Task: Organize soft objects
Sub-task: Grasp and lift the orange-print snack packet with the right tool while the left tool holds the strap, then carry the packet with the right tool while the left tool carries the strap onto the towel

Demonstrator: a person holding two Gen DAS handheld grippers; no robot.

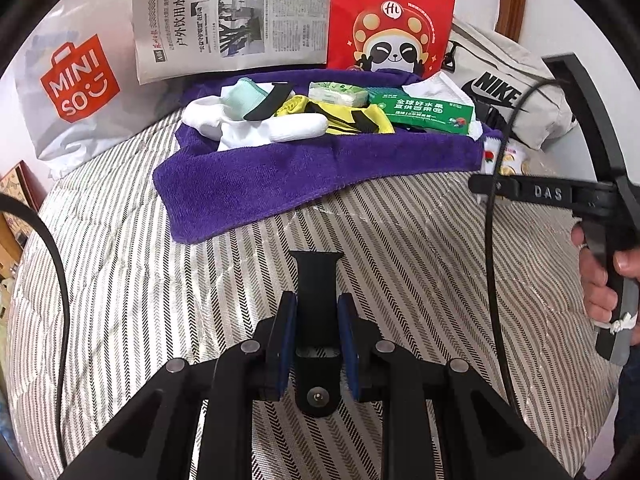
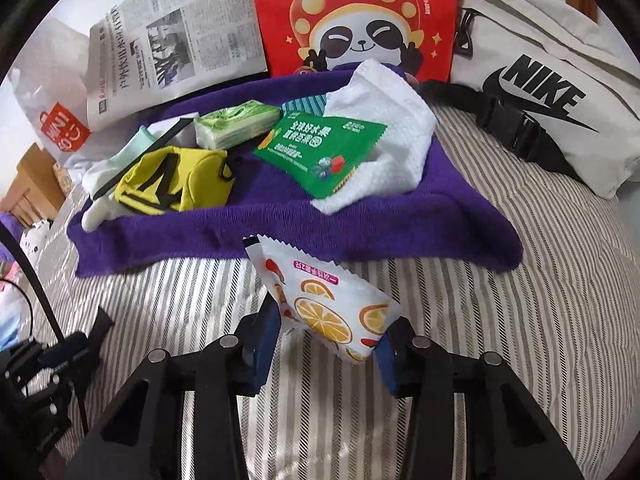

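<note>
The right gripper pinches a white packet printed with orange slices between its blue pads, raised just before the near edge of the purple towel. The left gripper has its fingers spread around nothing, low over the striped bedcover. A bare hand grips the right tool's handle. On the towel lie white socks, a yellow pouch, tissues, a green packet

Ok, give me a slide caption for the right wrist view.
Right gripper holds an orange-print packet before a purple towel piled with soft items.
</note>
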